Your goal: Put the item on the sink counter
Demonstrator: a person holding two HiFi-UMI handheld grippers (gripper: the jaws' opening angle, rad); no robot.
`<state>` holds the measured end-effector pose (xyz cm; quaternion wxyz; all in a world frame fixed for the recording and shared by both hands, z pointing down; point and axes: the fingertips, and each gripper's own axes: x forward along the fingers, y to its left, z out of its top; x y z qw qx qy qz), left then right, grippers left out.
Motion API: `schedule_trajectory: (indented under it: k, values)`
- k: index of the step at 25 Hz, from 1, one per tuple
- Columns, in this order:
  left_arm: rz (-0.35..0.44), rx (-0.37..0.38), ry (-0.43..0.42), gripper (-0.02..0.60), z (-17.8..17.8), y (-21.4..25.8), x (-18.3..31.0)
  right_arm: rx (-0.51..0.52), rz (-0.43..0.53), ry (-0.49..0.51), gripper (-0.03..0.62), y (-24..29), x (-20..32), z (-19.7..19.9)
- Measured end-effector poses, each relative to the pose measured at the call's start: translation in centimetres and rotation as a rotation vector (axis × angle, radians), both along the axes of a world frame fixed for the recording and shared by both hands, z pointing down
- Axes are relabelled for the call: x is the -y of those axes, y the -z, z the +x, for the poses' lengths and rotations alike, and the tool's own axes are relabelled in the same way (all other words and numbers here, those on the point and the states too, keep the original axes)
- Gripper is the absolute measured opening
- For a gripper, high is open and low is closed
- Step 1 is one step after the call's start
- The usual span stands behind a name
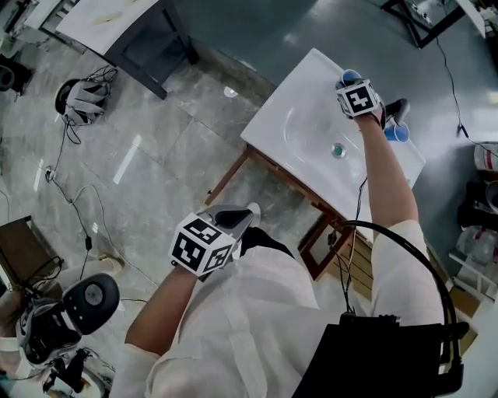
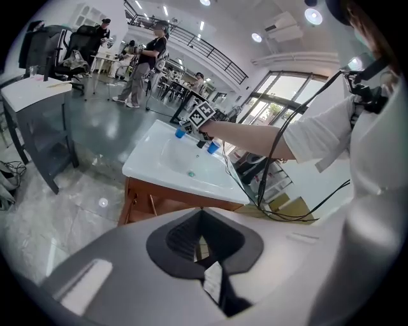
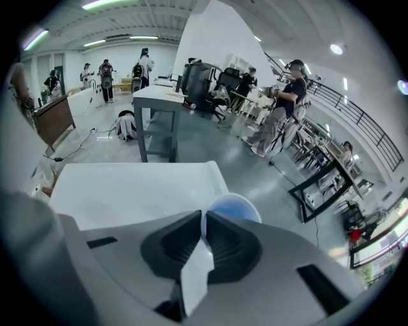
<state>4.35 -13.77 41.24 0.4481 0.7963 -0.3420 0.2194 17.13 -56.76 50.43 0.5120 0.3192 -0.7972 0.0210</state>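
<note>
A white sink counter [image 1: 311,93] on a wooden frame stands ahead of me, with a drain [image 1: 338,150] in its basin. My right gripper [image 1: 354,89] is over the counter's far corner, shut on the rim of a blue cup [image 1: 350,76]. In the right gripper view the cup [image 3: 237,207] shows just beyond the closed jaws, above the counter [image 3: 127,191]. A second blue cup [image 1: 397,132] stands on the counter's right end. My left gripper [image 1: 250,211] hangs shut over the floor, short of the counter, with nothing in it [image 2: 201,211].
A grey table [image 1: 117,23] stands at the far left. A headset [image 1: 82,97] and cables lie on the tiled floor, with a round black device [image 1: 89,299] at lower left. Shelving [image 1: 478,202] stands to the right. People stand in the background [image 2: 143,63].
</note>
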Motion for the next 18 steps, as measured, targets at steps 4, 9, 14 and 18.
schedule_trajectory:
  k: [4, 9, 14, 18]
  values:
    - [0.009, 0.003, -0.018, 0.005, 0.1, -0.2, -1.2, 0.032, 0.02, 0.011, 0.023, 1.4, -1.9, 0.0]
    - [0.045, 0.001, -0.087, 0.005, 1.3, 0.0, -3.5, 0.054, 0.031, 0.057, 0.021, 3.2, -7.2, -0.1]
    - [0.089, -0.002, -0.183, 0.005, 2.0, -0.1, -7.2, 0.079, 0.035, 0.106, 0.021, 4.8, -15.4, -0.4]
    - [0.122, -0.015, -0.251, 0.005, 1.9, -1.0, -11.5, 0.097, 0.049, 0.121, 0.021, 5.3, -22.8, -1.1]
